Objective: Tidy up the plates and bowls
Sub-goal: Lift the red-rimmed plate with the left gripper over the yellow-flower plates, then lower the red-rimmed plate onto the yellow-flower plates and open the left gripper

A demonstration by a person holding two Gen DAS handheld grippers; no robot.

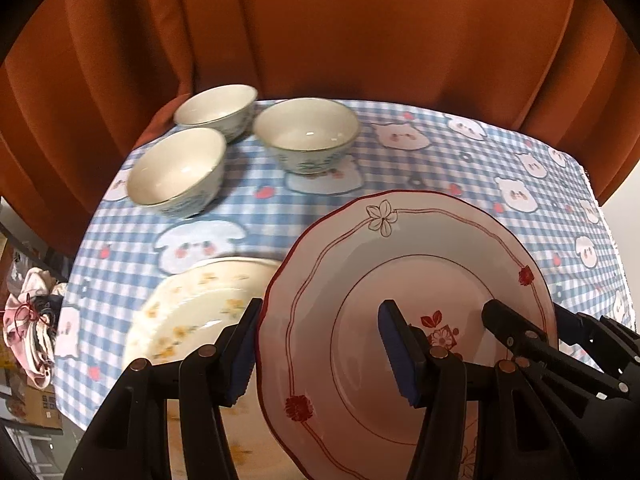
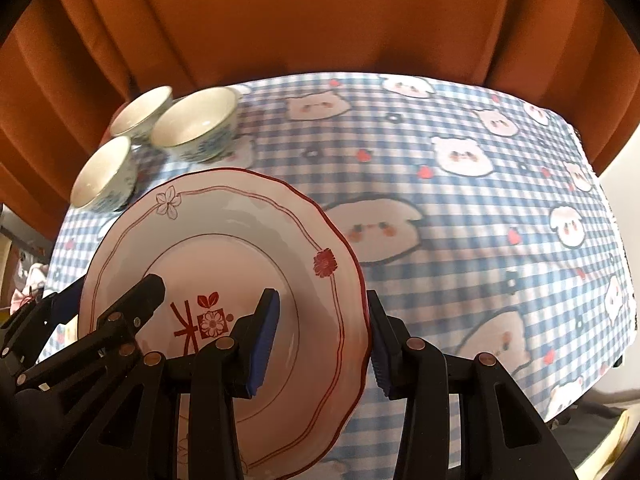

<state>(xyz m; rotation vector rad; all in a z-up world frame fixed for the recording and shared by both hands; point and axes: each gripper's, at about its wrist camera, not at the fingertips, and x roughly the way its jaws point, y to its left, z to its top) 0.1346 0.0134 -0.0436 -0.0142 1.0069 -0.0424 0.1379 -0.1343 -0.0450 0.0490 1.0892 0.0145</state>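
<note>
A white plate with a red scalloped rim point(image 1: 400, 256) point(image 2: 224, 240) hangs above the table between both grippers. My left gripper point(image 1: 320, 354) is shut on its left rim, one pad under the edge and one on the inner face. On the opposite rim my right gripper point(image 2: 320, 340) is shut the same way. Each view shows the other gripper's finger across the plate. Just left of and below the held plate lies a yellow-flowered plate point(image 1: 192, 312). Three white bowls with blue-green patterns point(image 1: 306, 132) point(image 1: 176, 168) point(image 1: 216, 108) stand at the far left corner.
The table wears a blue-and-white checked cloth point(image 2: 460, 260) with cartoon animals. Rust-coloured curtains point(image 1: 320, 32) hang right behind it. The cloth's right edge point(image 2: 616, 240) drops off. Beyond the left edge is a heap of fabric and boxes point(image 1: 28, 320).
</note>
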